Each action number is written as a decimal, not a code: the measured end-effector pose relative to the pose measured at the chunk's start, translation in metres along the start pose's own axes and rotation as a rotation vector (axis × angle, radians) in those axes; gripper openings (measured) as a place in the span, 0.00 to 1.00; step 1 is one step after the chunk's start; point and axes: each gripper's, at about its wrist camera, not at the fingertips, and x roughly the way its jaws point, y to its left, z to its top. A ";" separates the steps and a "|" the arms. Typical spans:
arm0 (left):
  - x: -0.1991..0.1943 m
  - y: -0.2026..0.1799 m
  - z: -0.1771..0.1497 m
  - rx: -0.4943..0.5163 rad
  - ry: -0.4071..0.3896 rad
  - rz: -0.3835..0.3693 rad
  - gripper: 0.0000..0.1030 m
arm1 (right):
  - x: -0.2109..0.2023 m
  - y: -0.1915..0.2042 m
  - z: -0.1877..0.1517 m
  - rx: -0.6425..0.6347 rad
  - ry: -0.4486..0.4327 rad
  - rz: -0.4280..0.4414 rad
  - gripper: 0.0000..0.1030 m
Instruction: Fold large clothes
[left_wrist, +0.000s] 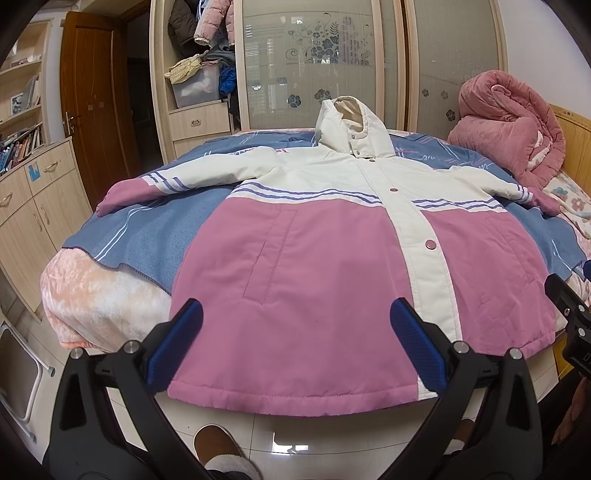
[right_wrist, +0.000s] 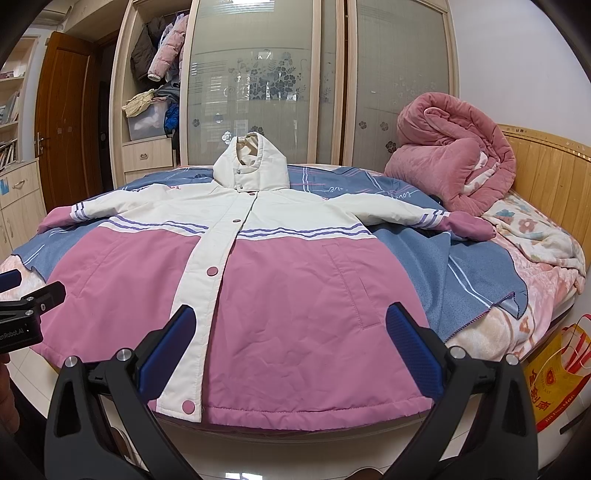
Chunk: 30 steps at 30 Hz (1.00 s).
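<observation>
My left claw (left_wrist: 295, 339) stood wide apart, its blue ribbed pads (left_wrist: 417, 345) holding nothing, poised just above the hem of the pink-and-cream padded hooded jacket (left_wrist: 332, 258). My right claw (right_wrist: 291, 347) was spread just as wide and equally empty, hanging over the same hem on the other side of the cream snap placket (right_wrist: 207, 280). The jacket lay flat, front up and snapped closed, on the bed's blue striped blanket (left_wrist: 155, 240), with both sleeves stretched out sideways and its cream hood (left_wrist: 351, 125) propped upright at the far end (the pink cuffs reached almost to the blanket's edges). The hem hung slightly past the near edge of the bed, over the pale tiled floor (left_wrist: 314, 439). A rolled pink quilt (right_wrist: 450, 162) sat at the headboard side, well apart from the jacket. Behind stood a wardrobe with frosted floral doors (right_wrist: 258, 96).
</observation>
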 end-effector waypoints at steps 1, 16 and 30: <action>0.000 0.000 0.000 0.000 0.001 0.000 0.98 | 0.000 0.000 0.000 0.000 0.000 0.000 0.99; 0.000 0.000 -0.001 0.000 0.002 0.001 0.98 | 0.000 -0.001 0.000 -0.002 0.002 0.000 0.99; 0.001 0.003 -0.002 -0.006 0.023 -0.042 0.98 | 0.005 0.004 -0.005 0.008 -0.009 0.015 0.99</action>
